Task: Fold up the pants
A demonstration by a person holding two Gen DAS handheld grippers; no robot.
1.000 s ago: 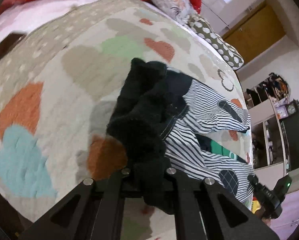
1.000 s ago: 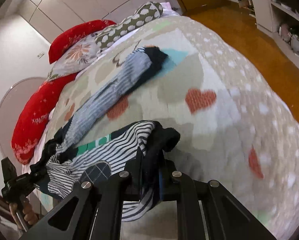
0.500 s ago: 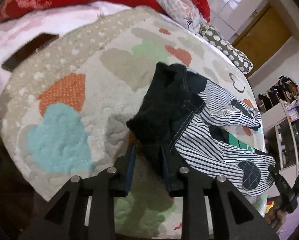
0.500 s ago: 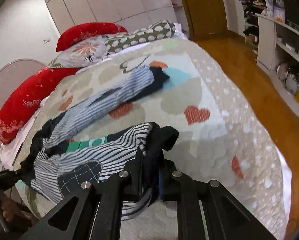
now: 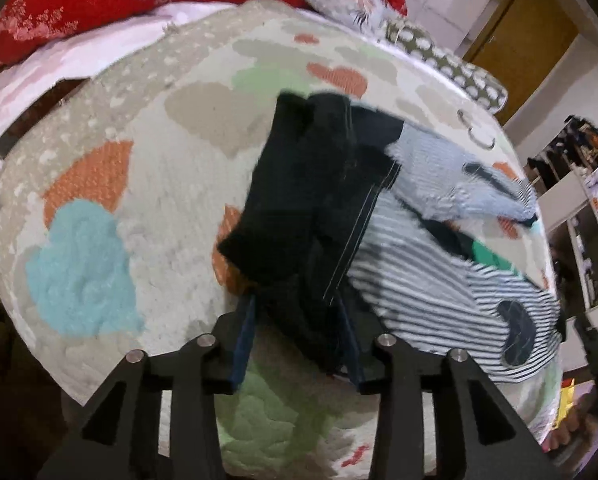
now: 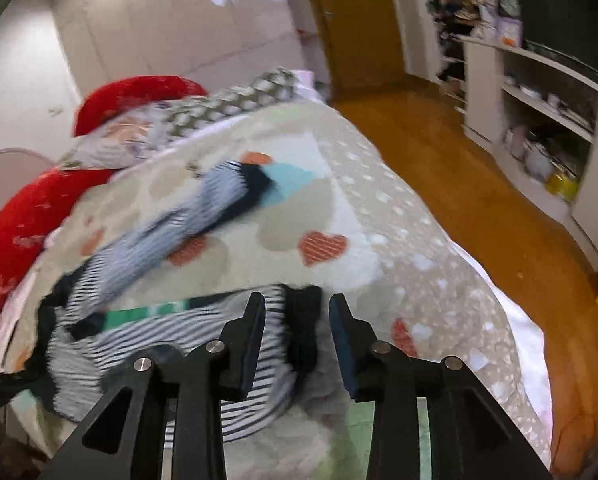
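Observation:
The striped pants (image 5: 431, 280) with a black waistband (image 5: 299, 200) lie on the bed; their legs spread apart toward the right. My left gripper (image 5: 299, 344) is open, with the black waistband lying between its fingers. In the right wrist view the pants (image 6: 155, 328) lie on the left, and a black cuff (image 6: 303, 320) sits between the open fingers of my right gripper (image 6: 297, 336). The second leg (image 6: 203, 208) stretches toward the pillows.
The bed has a heart-patterned blanket (image 5: 139, 184). Red pillows (image 5: 99, 4) and a dotted pillow (image 6: 235, 100) lie at its head. A dark flat object (image 5: 31, 120) lies at the bed's left edge. White shelves (image 6: 547, 120) and wooden floor (image 6: 459, 160) are to the right.
Both grippers have opened and let go of the pants. The waistband and the cuff now lie loose between the fingers. Both cameras have pulled back a little.

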